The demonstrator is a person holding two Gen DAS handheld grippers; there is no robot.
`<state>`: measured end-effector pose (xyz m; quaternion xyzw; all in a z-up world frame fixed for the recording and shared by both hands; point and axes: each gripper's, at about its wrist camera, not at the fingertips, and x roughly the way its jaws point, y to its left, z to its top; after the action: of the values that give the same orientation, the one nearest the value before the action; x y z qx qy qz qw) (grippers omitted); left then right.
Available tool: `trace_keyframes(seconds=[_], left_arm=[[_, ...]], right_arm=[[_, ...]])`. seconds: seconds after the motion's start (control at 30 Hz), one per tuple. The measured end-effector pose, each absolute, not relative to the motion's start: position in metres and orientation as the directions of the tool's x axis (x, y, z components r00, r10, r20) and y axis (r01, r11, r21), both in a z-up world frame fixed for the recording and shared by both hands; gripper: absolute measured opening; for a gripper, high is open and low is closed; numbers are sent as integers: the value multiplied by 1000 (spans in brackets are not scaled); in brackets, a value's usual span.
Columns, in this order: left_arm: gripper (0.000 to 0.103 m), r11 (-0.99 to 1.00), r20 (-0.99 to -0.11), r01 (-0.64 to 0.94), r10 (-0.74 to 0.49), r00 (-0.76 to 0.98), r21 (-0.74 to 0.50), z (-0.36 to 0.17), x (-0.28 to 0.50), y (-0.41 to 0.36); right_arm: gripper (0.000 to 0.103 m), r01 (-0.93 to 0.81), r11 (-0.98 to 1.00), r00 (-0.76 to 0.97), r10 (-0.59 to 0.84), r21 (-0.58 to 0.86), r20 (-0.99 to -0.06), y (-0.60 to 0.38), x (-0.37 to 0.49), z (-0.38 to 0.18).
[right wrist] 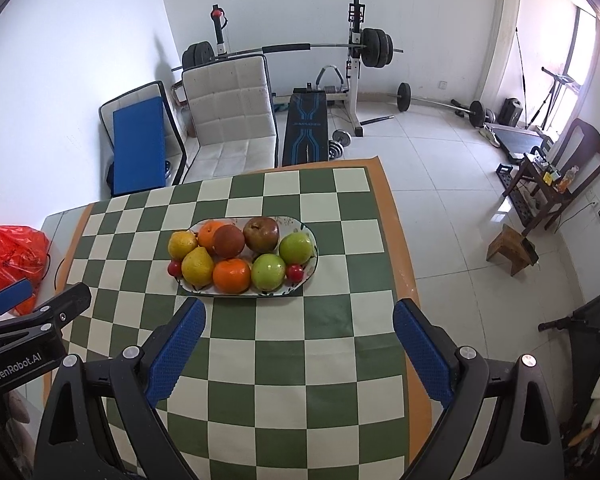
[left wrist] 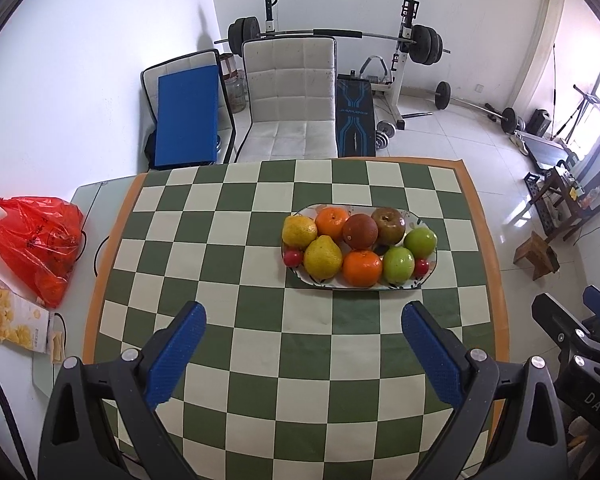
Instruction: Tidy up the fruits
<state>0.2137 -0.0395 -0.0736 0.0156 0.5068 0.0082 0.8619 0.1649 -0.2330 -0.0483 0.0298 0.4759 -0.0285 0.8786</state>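
Blue-padded left gripper point(left wrist: 303, 318) up close, spread wide, nothing in it, hanging over the green-and-cream checkered tablecloth point(left wrist: 260, 400). Same deal with the right gripper point(right wrist: 299, 314): wide open, empty. Just past the fingertips, an oval patterned plate point(left wrist: 430, 270) piled with fruit: two yellow pears point(left wrist: 322, 257), two oranges point(left wrist: 362, 267), two green apples point(left wrist: 398, 265), a reddish-brown apple point(left wrist: 388, 225), a dark red fruit point(left wrist: 360, 231), tiny red ones point(left wrist: 293, 257) at both ends. Red plastic bag point(left wrist: 36, 240) off left.
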Motion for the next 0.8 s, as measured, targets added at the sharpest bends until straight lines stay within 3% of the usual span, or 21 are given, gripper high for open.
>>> trace_keyframes(seconds=[0.8], left_arm=[[103, 999, -848, 14, 21, 529, 34, -68, 219, -35]], right_arm=[[100, 93, 996, 549, -46, 7, -835, -234, 177, -54]])
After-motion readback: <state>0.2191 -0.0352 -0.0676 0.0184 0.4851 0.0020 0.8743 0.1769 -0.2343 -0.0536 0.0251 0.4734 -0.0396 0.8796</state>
